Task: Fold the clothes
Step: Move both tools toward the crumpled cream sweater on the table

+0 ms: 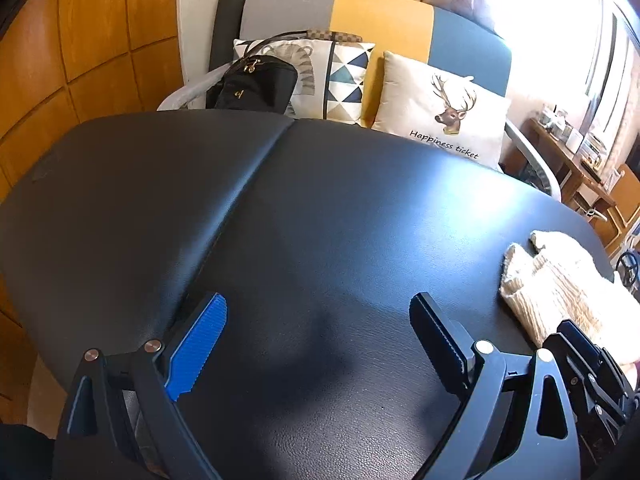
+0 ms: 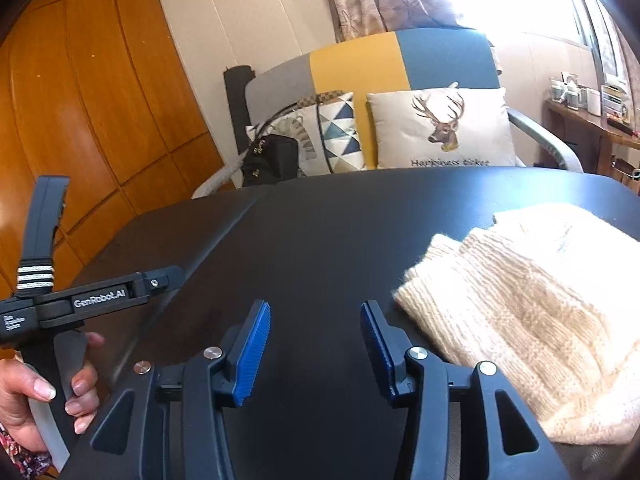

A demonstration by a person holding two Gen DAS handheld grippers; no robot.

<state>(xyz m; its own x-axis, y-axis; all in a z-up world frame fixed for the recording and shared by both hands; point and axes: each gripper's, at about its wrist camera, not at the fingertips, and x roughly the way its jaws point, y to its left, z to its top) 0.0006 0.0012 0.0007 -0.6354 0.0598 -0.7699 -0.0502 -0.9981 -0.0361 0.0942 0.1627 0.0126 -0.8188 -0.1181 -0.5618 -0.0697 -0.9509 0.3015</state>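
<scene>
A cream knitted sweater [image 2: 528,304] lies folded on the black padded table [image 2: 320,240], at the right side. It also shows in the left wrist view [image 1: 568,292] at the right edge. My left gripper [image 1: 320,328] is open and empty over bare table, left of the sweater. My right gripper [image 2: 316,340] is open and empty, its right finger [image 2: 380,348] just left of the sweater's near edge. The left gripper's body [image 2: 80,304], held by a hand, shows at the left of the right wrist view.
A sofa [image 1: 384,16] in grey, yellow and blue stands behind the table with a deer cushion [image 1: 444,108], a triangle-patterned cushion [image 1: 340,76] and a black bag [image 1: 256,84]. A wooden wardrobe [image 2: 100,120] is at the left. A cluttered wooden shelf [image 1: 576,160] is at the right.
</scene>
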